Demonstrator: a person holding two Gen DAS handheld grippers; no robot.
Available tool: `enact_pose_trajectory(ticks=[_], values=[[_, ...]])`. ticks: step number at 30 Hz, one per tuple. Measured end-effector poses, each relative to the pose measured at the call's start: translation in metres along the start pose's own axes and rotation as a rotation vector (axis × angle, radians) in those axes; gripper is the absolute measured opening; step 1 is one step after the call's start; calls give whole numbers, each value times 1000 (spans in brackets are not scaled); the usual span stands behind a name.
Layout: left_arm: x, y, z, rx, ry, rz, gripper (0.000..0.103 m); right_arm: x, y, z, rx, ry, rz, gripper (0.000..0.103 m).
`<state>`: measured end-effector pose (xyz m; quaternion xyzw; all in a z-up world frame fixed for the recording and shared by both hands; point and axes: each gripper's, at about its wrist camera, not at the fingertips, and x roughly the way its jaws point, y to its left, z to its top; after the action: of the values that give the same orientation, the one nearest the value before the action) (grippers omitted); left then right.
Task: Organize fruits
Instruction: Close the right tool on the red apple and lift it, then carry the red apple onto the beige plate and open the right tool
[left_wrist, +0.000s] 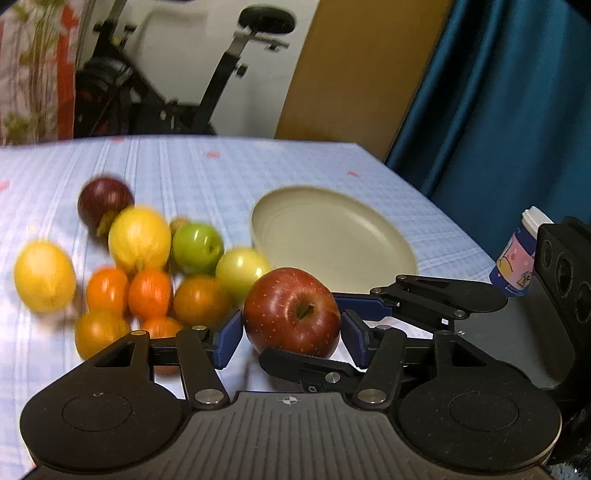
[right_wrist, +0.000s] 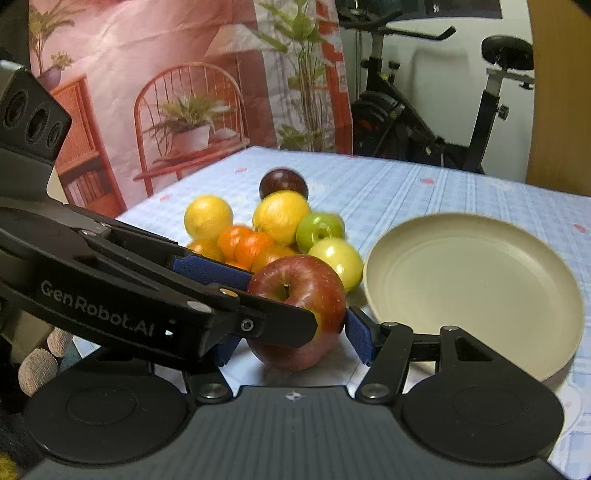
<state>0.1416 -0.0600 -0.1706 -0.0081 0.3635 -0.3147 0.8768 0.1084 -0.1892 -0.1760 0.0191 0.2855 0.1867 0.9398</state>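
Nearest: left gripper (left_wrist: 291, 334), jaws set on either flank of the red apple (left_wrist: 291, 306), blue pads (left_wrist: 231, 338) against the skin on both sides; reads as closed on the fruit

Right gripper (right_wrist: 291, 341) crowds the same apple from the other side. One pad sits at the apple's edge, the other is hidden behind the left gripper's finger, so I cannot tell whether it is gripping or only bracketing

Apple low at the near edge of the tabletop (left_wrist: 184, 173), stem up. Cannot tell if it is lifted or resting on the cloth

Handling, as judged: firm, fairly heavy for its size, waxy and round, so it may roll or squirt out under an off-centre pinch; skin bruises. Best taken across the widest middle, moderate squeeze, one gripper only

Just beyond, right: cream plate (left_wrist: 334, 236), nothing on it, the likely destination

Beyond, left: loose pile touching each other, namely oranges (left_wrist: 149, 291), two green apples (left_wrist: 195, 247), lemons (left_wrist: 138, 238), one dark red fruit (left_wrist: 105, 199) at the far side

Far right edge: printed cup (left_wrist: 515, 258)

Background: exercise bike (left_wrist: 221, 74)
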Motion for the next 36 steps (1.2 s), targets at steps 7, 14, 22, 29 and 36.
enact_pose_trajectory(ticks=[7, 14, 22, 29, 36], values=[[4, -6, 31, 56, -21, -16, 60, -14, -15, 19, 47, -63, -9, 62], [38, -1, 67, 45, 9, -48, 59, -6, -44, 42, 33, -75, -54, 62], [84, 0, 85, 39, 71, -31, 60, 20, -79, 45, 84, -43, -77, 62], [102, 1, 93, 41, 100, -10, 60, 34, -95, 44, 111, -14, -84, 62], [109, -1, 98, 55, 108, 14, 61, 45, -103, 50, 128, 9, -101, 62]])
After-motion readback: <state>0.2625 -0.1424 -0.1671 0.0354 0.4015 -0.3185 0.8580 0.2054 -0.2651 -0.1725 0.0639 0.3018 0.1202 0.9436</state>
